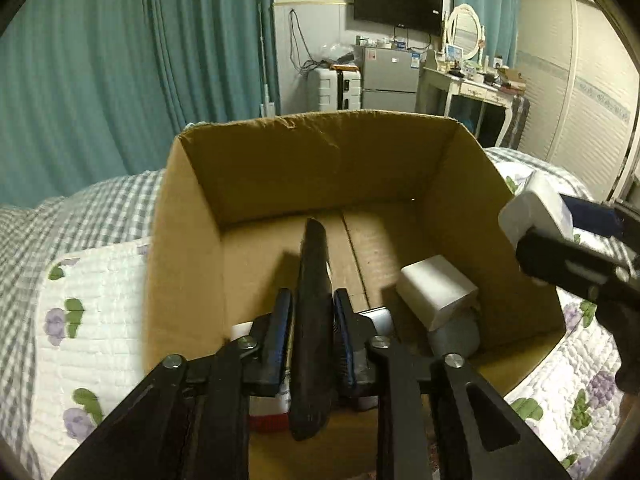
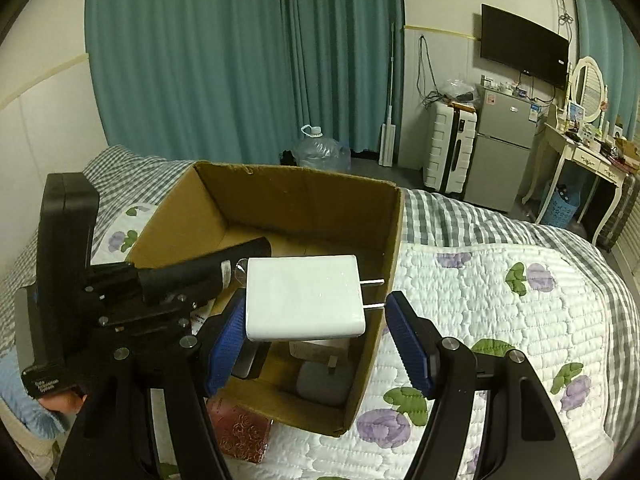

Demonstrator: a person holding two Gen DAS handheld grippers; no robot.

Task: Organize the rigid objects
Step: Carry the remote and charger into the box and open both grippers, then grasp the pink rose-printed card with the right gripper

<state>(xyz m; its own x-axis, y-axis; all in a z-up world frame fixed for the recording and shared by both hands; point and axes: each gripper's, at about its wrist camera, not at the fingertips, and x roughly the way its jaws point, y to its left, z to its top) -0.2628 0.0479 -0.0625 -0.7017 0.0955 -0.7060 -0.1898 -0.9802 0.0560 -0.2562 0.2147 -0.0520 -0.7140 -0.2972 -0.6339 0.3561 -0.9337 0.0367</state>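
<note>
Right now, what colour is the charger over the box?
White, with two metal prongs; the charger shows best in the right wrist view.

Left wrist: close above the cardboard box near edge, facing inward.
Right wrist: beside box's right wall, facing inward.
Shared: box interior.

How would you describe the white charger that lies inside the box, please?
Find the cardboard box on the bed. On its floor, near the right wall, sits a white charger atop a grey object. Unlike the other white charger, no gripper touches it.
</note>
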